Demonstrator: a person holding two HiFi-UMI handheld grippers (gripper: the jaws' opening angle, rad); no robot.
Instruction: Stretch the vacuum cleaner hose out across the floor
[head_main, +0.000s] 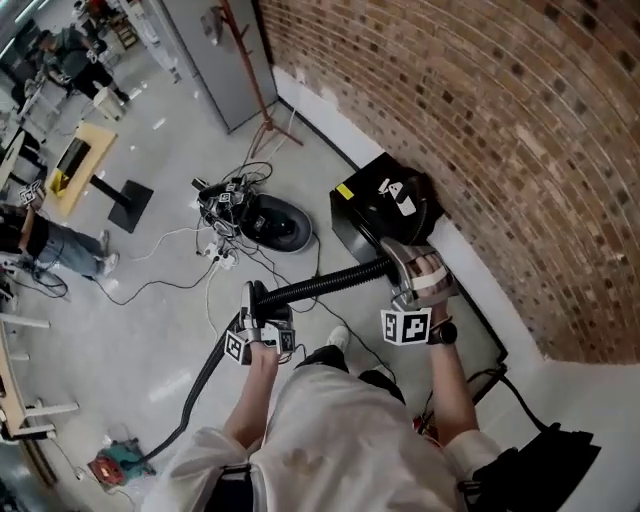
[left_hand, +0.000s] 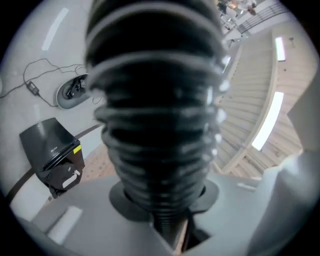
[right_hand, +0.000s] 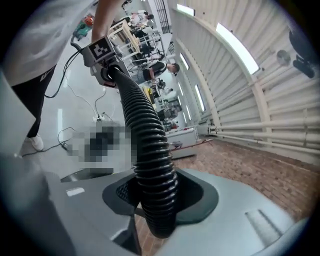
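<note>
Holding the hose (head_main: 325, 283) clear of the floor (head_main: 150, 340), the person stands beside a brick wall (head_main: 500, 120) with one tool in each hand.

Left tool (head_main: 262, 302): jaws narrowed onto the black ribbed hose, pads pressing it from both sides. In the left gripper view the hose fills the gap between the pads and rises away from the tool.

Right tool (head_main: 402, 266): jaws also closed on the hose, apart only by the hose's own width. In the right gripper view the hose passes between the pads, and its end shows just on the camera's side of them.

From the right tool the hose runs in a nearly straight line across to the left tool, slightly lower at the left tool's end. The left tool's marker cube (right_hand: 100, 48) shows at the far end in the right gripper view.

Below the left tool a dark line (head_main: 195, 395) drops to the floor and trails off behind and to that tool's left. Whether it is hose or cable cannot be told.

A black box-shaped unit (head_main: 370, 205) with a yellow label sits on the floor just ahead of the right tool, against the wall. A round black disc (head_main: 275, 222) lies ahead of the left tool, with tangled cables (head_main: 225, 255) beside it. Well beyond the left tool stand a grey cabinet (head_main: 215, 50), a red coat stand (head_main: 250, 70) and a yellow-topped bench (head_main: 78, 165).
</note>
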